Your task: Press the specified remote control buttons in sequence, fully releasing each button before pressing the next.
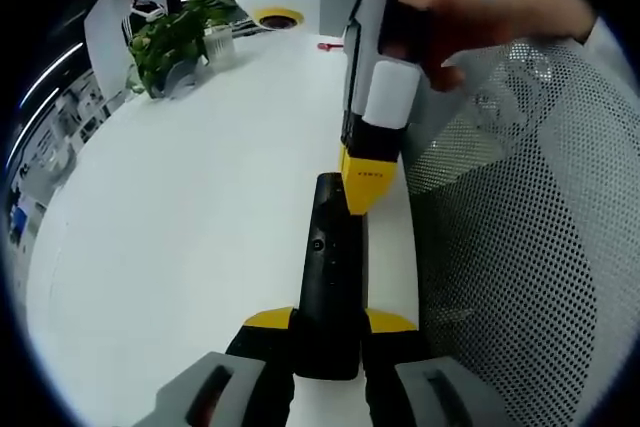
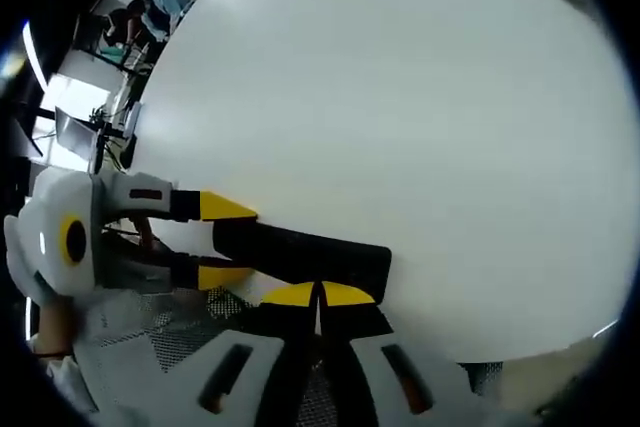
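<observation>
A long black remote (image 1: 326,267) lies on the white table (image 1: 190,207) close to its right edge. My left gripper (image 1: 330,321) is shut on the remote's near end, one yellow tip on each side. My right gripper (image 1: 367,185) comes down from above, a hand on it, with its jaws shut together. Its yellow tips rest on the remote's far end. In the right gripper view the remote (image 2: 305,252) lies crosswise just beyond my shut right gripper (image 2: 320,294). The left gripper (image 2: 226,239) clamps it from the left.
A potted green plant (image 1: 168,45) stands at the table's far left, with a small red item (image 1: 330,45) beyond it. A white mesh chair back (image 1: 530,217) sits right against the table edge. Office desks and a person (image 2: 140,17) lie past the table (image 2: 400,97).
</observation>
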A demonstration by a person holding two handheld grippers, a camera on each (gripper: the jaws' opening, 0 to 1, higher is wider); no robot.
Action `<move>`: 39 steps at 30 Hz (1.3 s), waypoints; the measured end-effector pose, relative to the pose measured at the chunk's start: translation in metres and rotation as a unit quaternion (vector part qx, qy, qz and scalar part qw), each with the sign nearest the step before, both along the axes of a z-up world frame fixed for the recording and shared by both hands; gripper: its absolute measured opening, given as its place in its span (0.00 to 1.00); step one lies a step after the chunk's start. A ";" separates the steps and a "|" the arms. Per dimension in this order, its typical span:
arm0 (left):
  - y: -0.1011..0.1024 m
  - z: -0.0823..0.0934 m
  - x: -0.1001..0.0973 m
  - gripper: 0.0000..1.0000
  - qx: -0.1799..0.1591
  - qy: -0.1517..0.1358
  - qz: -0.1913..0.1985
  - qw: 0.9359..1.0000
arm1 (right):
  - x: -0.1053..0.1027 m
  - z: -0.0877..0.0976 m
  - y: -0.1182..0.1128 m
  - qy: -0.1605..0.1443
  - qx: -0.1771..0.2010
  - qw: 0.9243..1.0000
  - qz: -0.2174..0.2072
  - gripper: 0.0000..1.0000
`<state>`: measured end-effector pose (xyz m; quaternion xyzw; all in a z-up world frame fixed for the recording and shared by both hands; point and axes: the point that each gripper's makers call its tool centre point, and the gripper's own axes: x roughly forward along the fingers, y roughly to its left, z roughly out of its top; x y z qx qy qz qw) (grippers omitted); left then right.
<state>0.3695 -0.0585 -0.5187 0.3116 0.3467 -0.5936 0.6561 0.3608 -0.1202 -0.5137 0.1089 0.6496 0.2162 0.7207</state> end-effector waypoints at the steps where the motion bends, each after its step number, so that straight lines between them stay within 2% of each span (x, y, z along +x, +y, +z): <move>1: 0.000 0.000 0.000 0.25 0.000 0.000 0.000 1.000 | 0.000 0.000 0.000 -0.001 0.000 1.000 0.001 0.00; 13: 0.000 0.000 -0.001 0.25 -0.002 0.001 0.001 1.000 | 0.001 -0.001 0.002 -0.005 0.002 1.000 0.006 0.00; 15: 0.000 0.000 -0.001 0.25 -0.002 0.000 0.001 1.000 | 0.001 -0.001 0.003 -0.013 -0.004 1.000 0.023 0.00; 26: 0.000 0.000 0.000 0.25 -0.001 0.001 0.001 1.000 | 0.000 -0.003 0.004 -0.027 -0.026 0.998 0.049 0.00; 39: 0.000 0.000 -0.001 0.25 -0.007 -0.002 -0.007 1.000 | 0.002 -0.003 0.002 -0.006 0.001 1.000 0.014 0.00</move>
